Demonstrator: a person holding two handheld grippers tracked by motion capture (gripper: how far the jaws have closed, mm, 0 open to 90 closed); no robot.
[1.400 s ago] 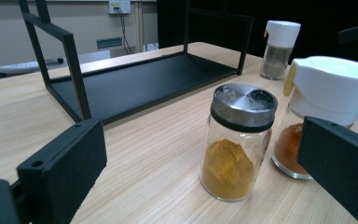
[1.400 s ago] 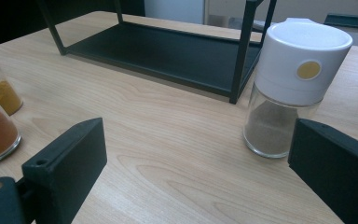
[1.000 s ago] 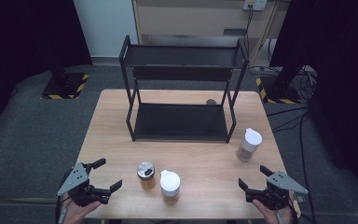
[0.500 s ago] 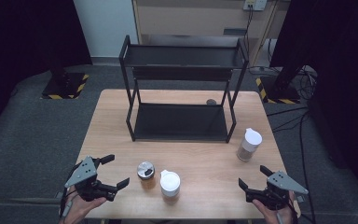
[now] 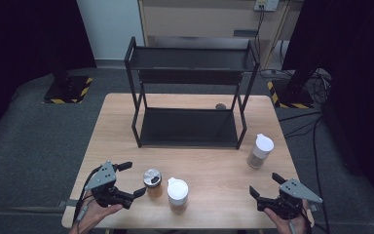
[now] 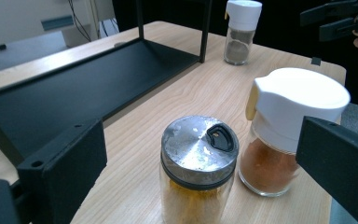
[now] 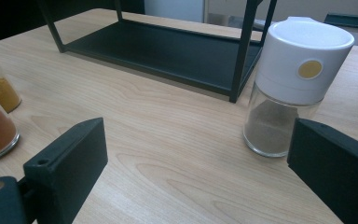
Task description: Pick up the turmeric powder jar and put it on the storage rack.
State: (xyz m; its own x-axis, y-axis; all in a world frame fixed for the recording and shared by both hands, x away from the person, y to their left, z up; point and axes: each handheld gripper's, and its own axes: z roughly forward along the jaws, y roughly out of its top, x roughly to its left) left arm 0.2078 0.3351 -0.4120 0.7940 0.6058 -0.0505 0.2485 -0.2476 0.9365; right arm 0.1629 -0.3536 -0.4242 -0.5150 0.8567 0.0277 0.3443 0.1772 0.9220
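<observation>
Three spice jars stand on the wooden table (image 5: pixel 209 153). A metal-lidded jar of yellow spice (image 5: pixel 152 180) (image 6: pixel 198 168) stands next to a white-capped jar of orange spice (image 5: pixel 177 192) (image 6: pixel 286 130). A white-capped jar of grey pepper (image 5: pixel 260 151) (image 7: pixel 289 93) stands at the right. My left gripper (image 5: pixel 133 179) is open just left of the yellow jar, which lies ahead between its jaws, untouched. My right gripper (image 5: pixel 265 184) is open near the front right edge, a short way in front of the pepper jar and holding nothing.
A black two-tier metal rack (image 5: pixel 190 97) (image 6: pixel 74 88) (image 7: pixel 168 46) stands at the back middle of the table, both shelves bare. A small dark round thing (image 5: pixel 220 106) lies behind its right leg. Dark floor and cables surround the table.
My left gripper has moved right and slightly up, closer to the metal-lidded jar. The right gripper and the jars have stayed where they were.
</observation>
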